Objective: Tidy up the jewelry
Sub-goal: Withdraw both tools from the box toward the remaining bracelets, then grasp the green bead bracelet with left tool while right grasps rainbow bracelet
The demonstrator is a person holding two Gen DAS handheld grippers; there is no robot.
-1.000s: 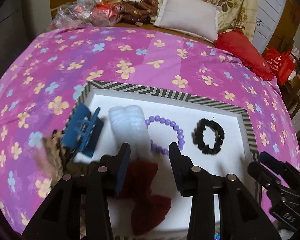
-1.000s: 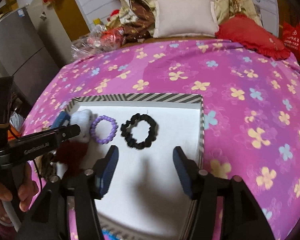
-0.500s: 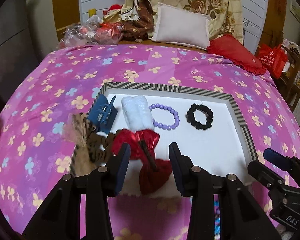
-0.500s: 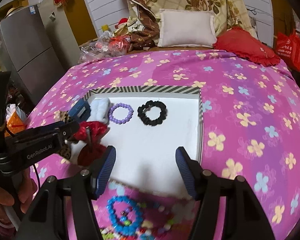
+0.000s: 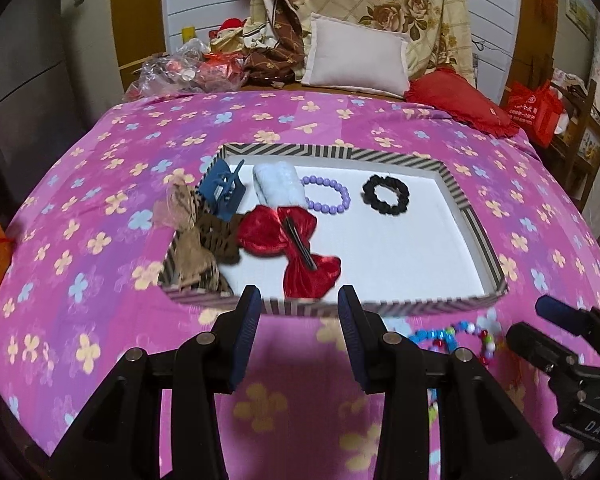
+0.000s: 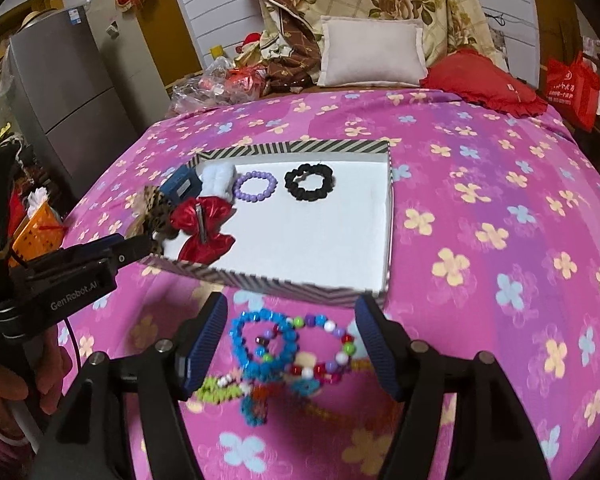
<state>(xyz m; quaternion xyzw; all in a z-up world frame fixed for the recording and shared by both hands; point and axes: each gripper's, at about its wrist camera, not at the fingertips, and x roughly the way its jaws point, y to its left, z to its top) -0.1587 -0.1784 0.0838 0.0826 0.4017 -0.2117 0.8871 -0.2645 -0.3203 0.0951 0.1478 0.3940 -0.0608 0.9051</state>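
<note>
Left wrist view: the left gripper (image 5: pixel 298 312) stood with jaws apart and empty, hovering over the bedspread (image 5: pixel 100 280) just short of the tray's (image 5: pixel 480 240) near wall. Inside the tray lay a satin red bow (image 5: pixel 288 240) with its metal clip upward, a leopard bow (image 5: pixel 204 236) draped over the left wall, a hard blue claw clip (image 5: pixel 224 192), a white fluffy scrunchie (image 5: pixel 278 186), a purple bead bracelet (image 5: pixel 327 196) and a black ruffled scrunchie (image 5: pixel 385 195). The leopard bow seemed liable to slip out, since it overhung the wall.

Right wrist view: the right gripper (image 6: pixel 292 344) was open wide, holding nothing, straddling a heap of beaded bracelets (image 6: pixel 284 352) on the bedspread, outside the tray. These strands overlapped. A closing pinch would probably lift several at once, or let round beads roll from the ribbed pads (image 6: pixel 206 340). The soft bedding might yield and spoil the grasp.
</note>
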